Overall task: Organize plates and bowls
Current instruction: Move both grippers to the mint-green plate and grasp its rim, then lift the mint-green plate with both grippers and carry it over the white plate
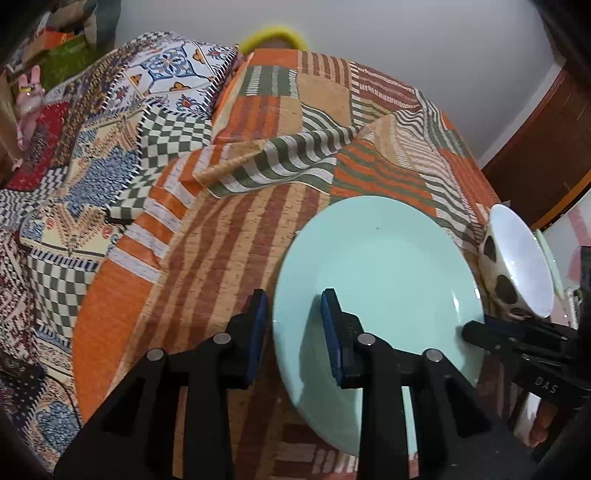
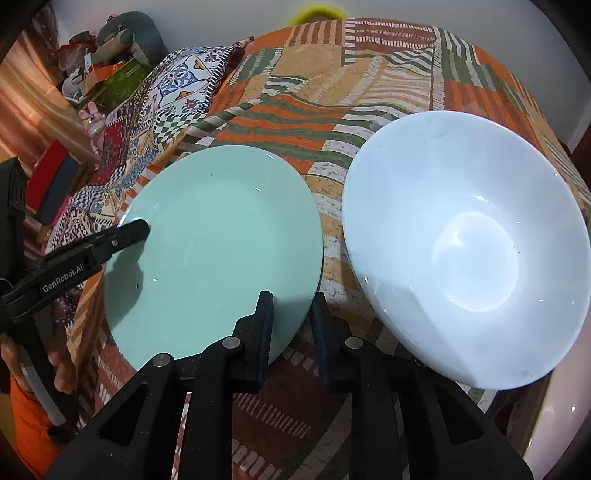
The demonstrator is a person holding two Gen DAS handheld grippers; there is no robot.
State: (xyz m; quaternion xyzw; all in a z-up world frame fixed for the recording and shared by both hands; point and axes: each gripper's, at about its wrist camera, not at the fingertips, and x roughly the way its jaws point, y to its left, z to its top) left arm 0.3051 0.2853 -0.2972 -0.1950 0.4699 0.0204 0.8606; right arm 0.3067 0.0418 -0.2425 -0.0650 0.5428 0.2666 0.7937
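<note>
Left gripper: black fingers with blue pads, nearest the left wrist camera at 6 o'clock; jaws apart and straddling the near-left rim of the plate, one finger over the plate's face, the other outside the rim above the cloth. Whether the pads touch the rim, I cannot tell.
Right gripper: fills the 6 o'clock part of the right wrist view; jaws apart with a narrow gap between them, the plate's near-right rim inside that gap. The left finger lies over the plate, the right finger outside it. No firm pinch shows.
Green plate: pale mint, round, lying flat on the tablecloth. In the left wrist view it sits from centre toward 4 o'clock; in the right wrist view it sits left of centre, toward 9 o'clock.
White bowl: deep, plain white inside, just beside the plate at its 3 o'clock in the right wrist view, a strip of cloth showing between them. From the left wrist view it appears at 3 o'clock, with dark spots on its outer wall.
Tablecloth: orange, brown and green patchwork of stripes, rumpled into a fold toward 12 o'clock of the plate.
Patterned cloth: blue, white and chequered fabric at 9 to 10 o'clock, beside the tablecloth.
Yellow ring: a curved yellow edge at 12 o'clock, past the table's far side; what it is cannot be told.
</note>
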